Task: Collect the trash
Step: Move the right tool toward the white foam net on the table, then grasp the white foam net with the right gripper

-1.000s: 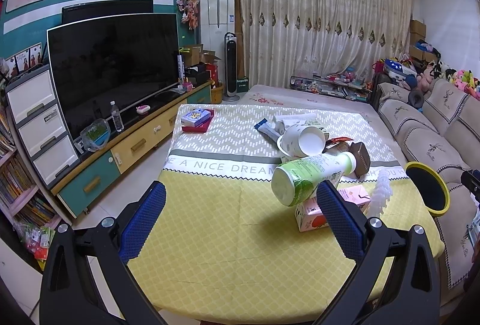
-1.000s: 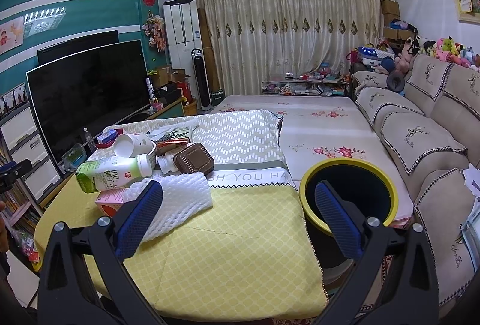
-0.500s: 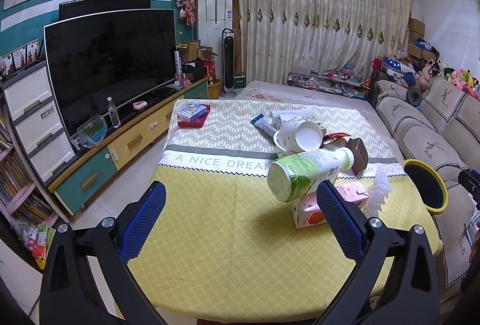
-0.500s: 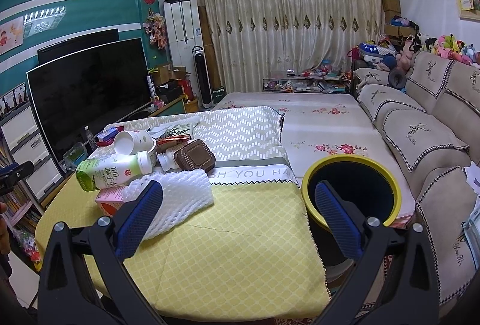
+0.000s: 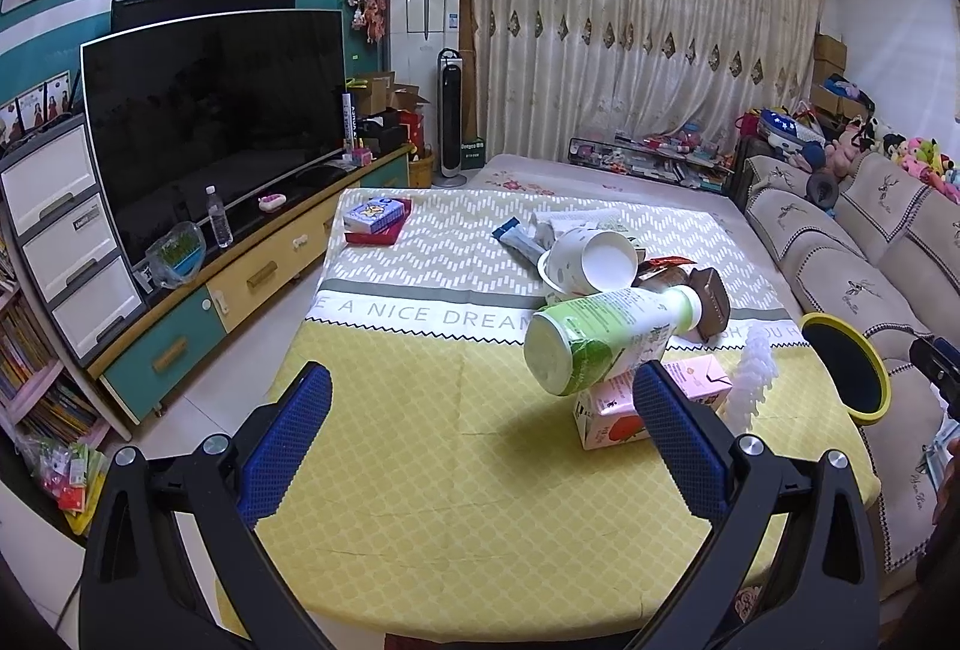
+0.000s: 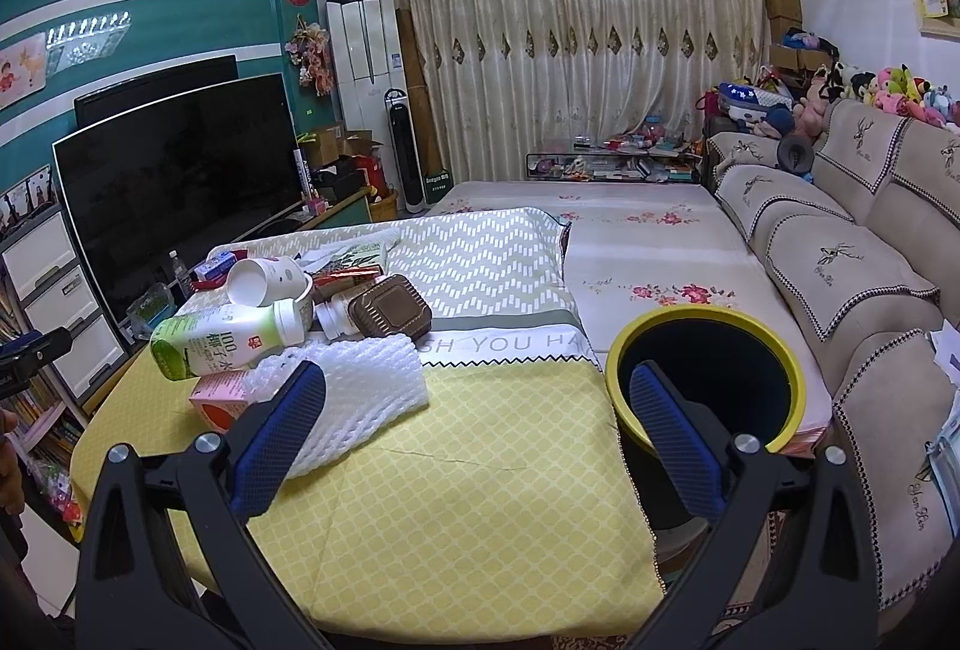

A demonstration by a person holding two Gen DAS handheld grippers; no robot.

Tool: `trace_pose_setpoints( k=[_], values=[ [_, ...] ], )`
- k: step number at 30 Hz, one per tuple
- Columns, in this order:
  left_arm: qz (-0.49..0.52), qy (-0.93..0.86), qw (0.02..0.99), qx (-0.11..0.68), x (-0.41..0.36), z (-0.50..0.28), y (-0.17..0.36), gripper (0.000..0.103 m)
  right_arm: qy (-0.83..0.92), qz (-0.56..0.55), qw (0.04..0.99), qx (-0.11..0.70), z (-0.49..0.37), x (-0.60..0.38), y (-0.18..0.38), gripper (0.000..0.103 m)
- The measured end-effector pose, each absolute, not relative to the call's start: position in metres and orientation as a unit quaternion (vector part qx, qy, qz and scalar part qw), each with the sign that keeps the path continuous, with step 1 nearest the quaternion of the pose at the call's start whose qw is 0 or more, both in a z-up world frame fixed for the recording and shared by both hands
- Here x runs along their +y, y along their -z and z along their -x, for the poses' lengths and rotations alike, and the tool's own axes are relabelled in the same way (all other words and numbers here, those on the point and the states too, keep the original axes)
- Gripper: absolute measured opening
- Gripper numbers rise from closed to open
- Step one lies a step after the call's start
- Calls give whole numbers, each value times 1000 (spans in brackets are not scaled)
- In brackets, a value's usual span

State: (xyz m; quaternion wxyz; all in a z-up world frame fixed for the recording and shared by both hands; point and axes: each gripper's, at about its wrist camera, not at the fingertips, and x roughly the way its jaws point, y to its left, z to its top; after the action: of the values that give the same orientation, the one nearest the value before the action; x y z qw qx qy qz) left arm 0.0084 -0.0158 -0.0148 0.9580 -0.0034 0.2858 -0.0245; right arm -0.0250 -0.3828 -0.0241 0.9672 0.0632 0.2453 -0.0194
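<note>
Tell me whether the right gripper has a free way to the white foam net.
Probably yes. The right gripper is open and empty, and the white foam net lies uncovered on the tablecloth by its left finger, nothing between.

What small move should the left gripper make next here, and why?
Probably ease the left gripper forward and to its right, toward the green-and-white bottle. Both grippers are open and hold nothing, so no trash is collected yet. The bottle lies on its side atop the pink carton, the nearest piece of the pile, and the yellow-rimmed bin stands open beside the table.
</note>
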Motion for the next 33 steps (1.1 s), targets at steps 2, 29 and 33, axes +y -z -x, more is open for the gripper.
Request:
trace_pose_setpoints(
  k=[2,29,33],
  values=[
    [3,24,958,286,-16,-8,15,99,19,-63,967,247,25,-383,24,97],
    [7,23,957,290,-15,-11,18,99,18,-61,964,257,22,-383,32,97],
    [11,22,955,297,-13,-14,24,99,15,-58,963,262,17,-378,35,97]
  ],
)
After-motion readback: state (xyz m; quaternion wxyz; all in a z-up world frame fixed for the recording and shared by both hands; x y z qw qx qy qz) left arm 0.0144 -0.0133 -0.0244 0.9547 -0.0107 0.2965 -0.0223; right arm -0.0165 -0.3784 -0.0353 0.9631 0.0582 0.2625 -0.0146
